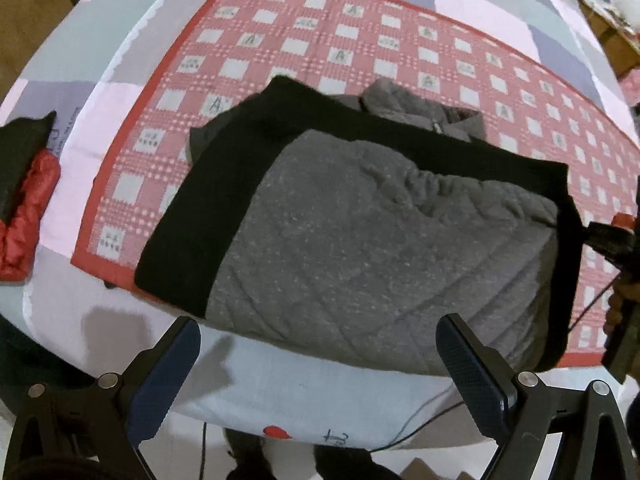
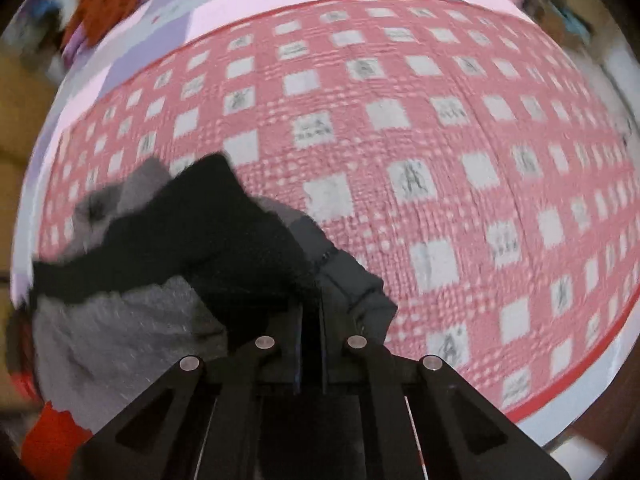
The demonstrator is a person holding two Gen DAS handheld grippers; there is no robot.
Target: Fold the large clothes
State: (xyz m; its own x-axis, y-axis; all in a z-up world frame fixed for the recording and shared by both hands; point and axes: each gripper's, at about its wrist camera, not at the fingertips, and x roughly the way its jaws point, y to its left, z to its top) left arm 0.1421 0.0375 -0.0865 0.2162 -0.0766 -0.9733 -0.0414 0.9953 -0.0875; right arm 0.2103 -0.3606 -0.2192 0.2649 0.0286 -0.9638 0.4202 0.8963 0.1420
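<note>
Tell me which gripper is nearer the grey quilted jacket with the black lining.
Right. The right gripper is clamped on the grey quilted jacket's black edge, while the left gripper hangs open just short of its near hem.

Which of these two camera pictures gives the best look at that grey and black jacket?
The left wrist view. There the grey and black jacket lies sharp and nearly whole on the red checked cloth, folded into a block. The right wrist view is blurred and shows only one end of it, partly hidden behind the right gripper.
</note>
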